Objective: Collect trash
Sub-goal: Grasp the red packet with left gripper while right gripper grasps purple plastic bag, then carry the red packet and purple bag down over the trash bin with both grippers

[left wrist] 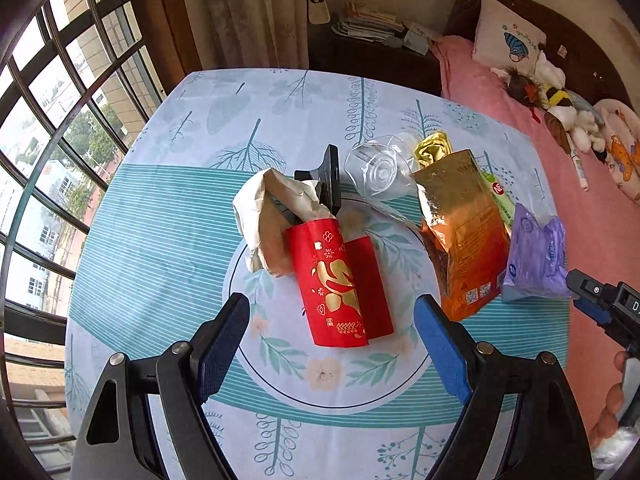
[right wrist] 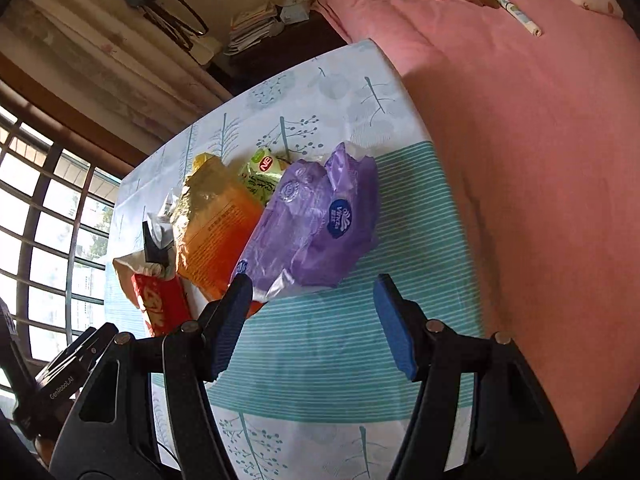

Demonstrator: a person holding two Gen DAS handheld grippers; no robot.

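Observation:
Trash lies in a row on the patterned tablecloth [left wrist: 160, 248]. A red envelope [left wrist: 340, 284] lies just beyond my open, empty left gripper [left wrist: 332, 320]. Behind it are a crumpled beige paper bag [left wrist: 268, 220], a black object [left wrist: 330, 180] and a clear plastic cup [left wrist: 376, 172] on its side. To the right lie an orange-gold foil pouch [left wrist: 464, 224], a green wrapper [left wrist: 500, 200] and a purple tissue pack [left wrist: 536, 256]. My right gripper [right wrist: 312, 296] is open and empty, just in front of the purple tissue pack [right wrist: 320, 228], beside the foil pouch [right wrist: 216, 220].
A bed with a pink cover [right wrist: 520, 140] runs along the table's right edge, with plush toys [left wrist: 560, 108] and a pillow [left wrist: 508, 40]. A barred window [left wrist: 60, 140] is at the left. A dark nightstand with stacked papers [left wrist: 372, 24] stands behind the table.

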